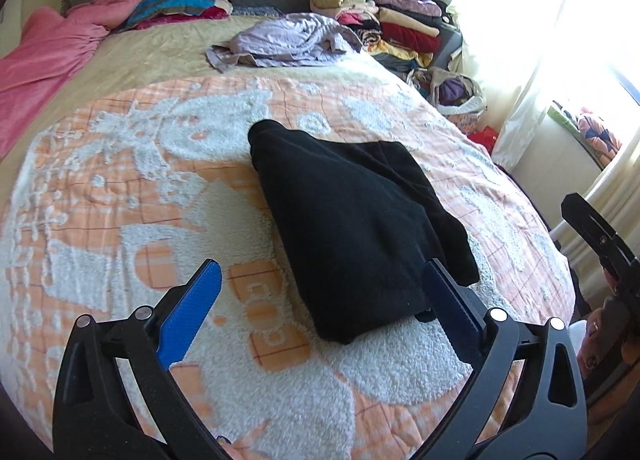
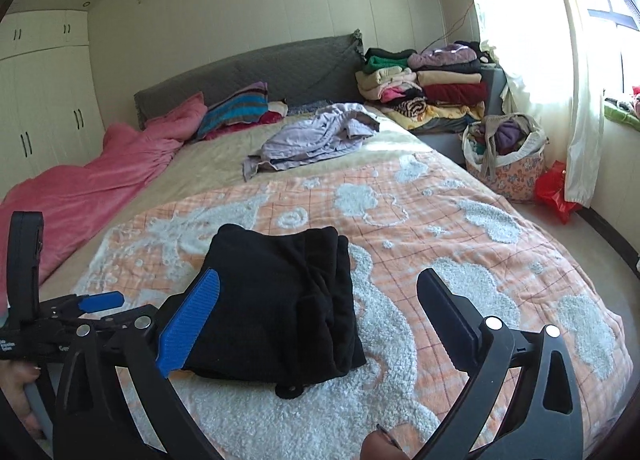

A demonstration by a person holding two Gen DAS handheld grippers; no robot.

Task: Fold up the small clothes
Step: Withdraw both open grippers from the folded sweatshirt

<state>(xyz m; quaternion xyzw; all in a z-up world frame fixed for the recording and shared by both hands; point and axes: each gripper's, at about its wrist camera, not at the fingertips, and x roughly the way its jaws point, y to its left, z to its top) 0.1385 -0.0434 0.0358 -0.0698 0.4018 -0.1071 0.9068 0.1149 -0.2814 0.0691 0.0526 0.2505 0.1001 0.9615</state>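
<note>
A black garment (image 1: 352, 228) lies folded on the orange-and-white blanket (image 1: 140, 180) on the bed. It also shows in the right wrist view (image 2: 276, 308). My left gripper (image 1: 320, 280) is open and empty, held just above the garment's near end, its right finger beside the garment's edge. My right gripper (image 2: 316, 288) is open and empty, hovering over the garment's near right side. The left gripper (image 2: 100, 300) shows at the left edge of the right wrist view. A crumpled lilac garment (image 1: 284, 42) lies further up the bed.
A pink quilt (image 1: 44, 56) lies along the bed's left side. Striped pillows (image 2: 236, 108) lean on the grey headboard. Stacks of folded clothes (image 2: 432, 80) stand at the far right. A basket of clothes (image 2: 504, 156) and a red bag (image 2: 556, 188) sit on the floor by the curtain.
</note>
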